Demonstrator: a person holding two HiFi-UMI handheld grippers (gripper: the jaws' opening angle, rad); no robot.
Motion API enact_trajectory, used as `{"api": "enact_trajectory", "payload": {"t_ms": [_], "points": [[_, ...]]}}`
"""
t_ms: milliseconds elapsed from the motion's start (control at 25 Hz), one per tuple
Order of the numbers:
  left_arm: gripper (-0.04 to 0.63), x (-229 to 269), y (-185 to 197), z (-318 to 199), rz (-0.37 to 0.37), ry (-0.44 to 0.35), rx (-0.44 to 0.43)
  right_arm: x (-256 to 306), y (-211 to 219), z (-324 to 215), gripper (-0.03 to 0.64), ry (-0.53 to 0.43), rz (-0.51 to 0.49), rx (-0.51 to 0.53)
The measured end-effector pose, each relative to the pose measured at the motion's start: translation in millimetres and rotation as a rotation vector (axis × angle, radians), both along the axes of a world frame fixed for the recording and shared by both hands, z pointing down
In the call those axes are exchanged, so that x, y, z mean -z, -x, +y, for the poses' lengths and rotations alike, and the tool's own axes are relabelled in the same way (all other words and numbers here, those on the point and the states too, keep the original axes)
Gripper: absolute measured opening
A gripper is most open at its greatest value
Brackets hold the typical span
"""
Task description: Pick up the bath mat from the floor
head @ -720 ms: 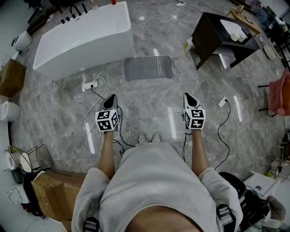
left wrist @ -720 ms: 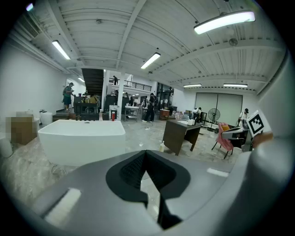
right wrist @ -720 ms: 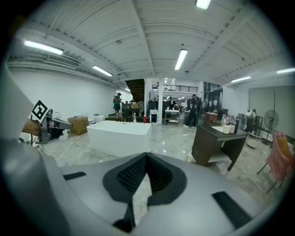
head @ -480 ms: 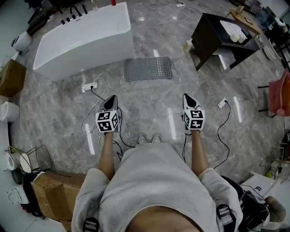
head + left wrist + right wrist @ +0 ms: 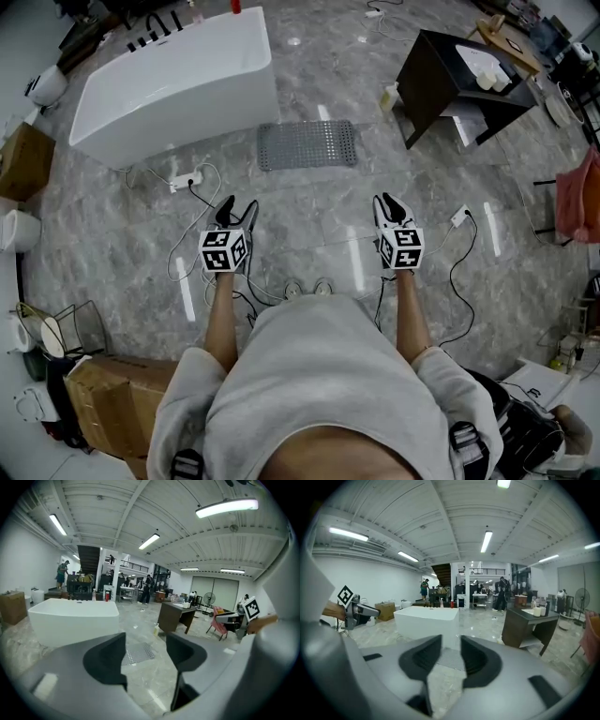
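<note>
Grey bath mat [image 5: 307,143] is laid flat on the marble floor [image 5: 319,230] at twelve o'clock, beside the white bathtub [image 5: 178,80] at eleven. Left gripper [image 5: 237,206] is held spread, empty; right gripper [image 5: 388,201] is parted narrowly, empty.

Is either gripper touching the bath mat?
No: the bath mat lies flat on the floor beside the bathtub, and the left gripper and right gripper are both held short of it.
</note>
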State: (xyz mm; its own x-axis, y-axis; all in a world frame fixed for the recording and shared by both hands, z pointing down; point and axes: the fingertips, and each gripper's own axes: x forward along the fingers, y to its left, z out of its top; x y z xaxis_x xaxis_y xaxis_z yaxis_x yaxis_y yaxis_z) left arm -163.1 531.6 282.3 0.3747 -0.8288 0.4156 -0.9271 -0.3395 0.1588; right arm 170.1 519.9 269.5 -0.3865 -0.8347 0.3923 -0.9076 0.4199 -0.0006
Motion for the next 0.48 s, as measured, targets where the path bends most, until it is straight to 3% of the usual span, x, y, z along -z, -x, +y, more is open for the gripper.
{"api": "enact_trajectory", "payload": {"t_ms": [40,80,240,480], "points": [[0.278,-2,-4,0,0.012,0.01,-0.018,1,2,-1,0.187,-0.004,-0.018,0.017],[0.288,-3,-6,0,0.017,0.018,-0.03,2,5,-2,0.284,-0.008,-0.033,0.035],[0.293,-5,-14,1,0.026,0.024,-0.04,4,7,-3,0.285,-0.028,-0.017,0.067],[0.291,-5,-26,5,0.013,0.006,-0.058,-1,-6,-4,0.285,-0.024,-0.009,0.018]]}}
